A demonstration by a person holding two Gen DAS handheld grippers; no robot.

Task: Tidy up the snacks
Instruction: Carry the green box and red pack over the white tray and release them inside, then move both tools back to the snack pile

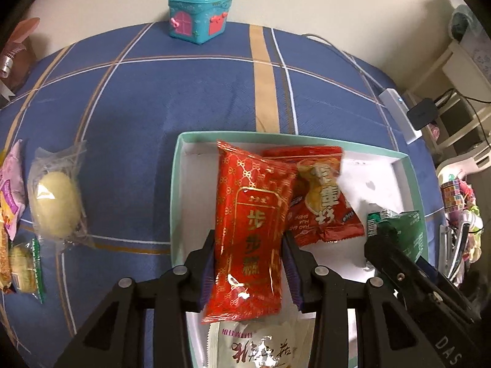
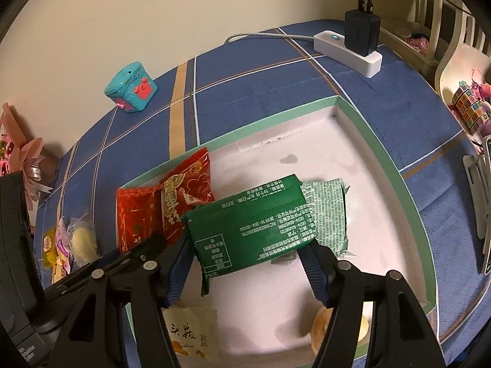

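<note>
My left gripper [image 1: 250, 257] is shut on a long red packet with gold print [image 1: 248, 233], held over the left part of a teal-rimmed white box [image 1: 177, 184]. Just beyond it in the box lies a second red packet with yellow characters [image 1: 322, 202]. My right gripper [image 2: 247, 266] is shut on a dark green packet [image 2: 251, 224], held low over the box floor [image 2: 322, 153] above a pale green packet [image 2: 328, 211]. A white printed packet [image 2: 190, 334] and a round yellow pastry [image 2: 325, 328] lie near the box's front.
Left of the box, on the blue plaid cloth [image 1: 138, 107], lie a pale cake in clear wrap [image 1: 55, 202] and several small snacks [image 1: 21, 270]. A teal toy house [image 1: 199, 15] stands at the back by the wall. A white power strip [image 2: 349, 49] lies at the back right.
</note>
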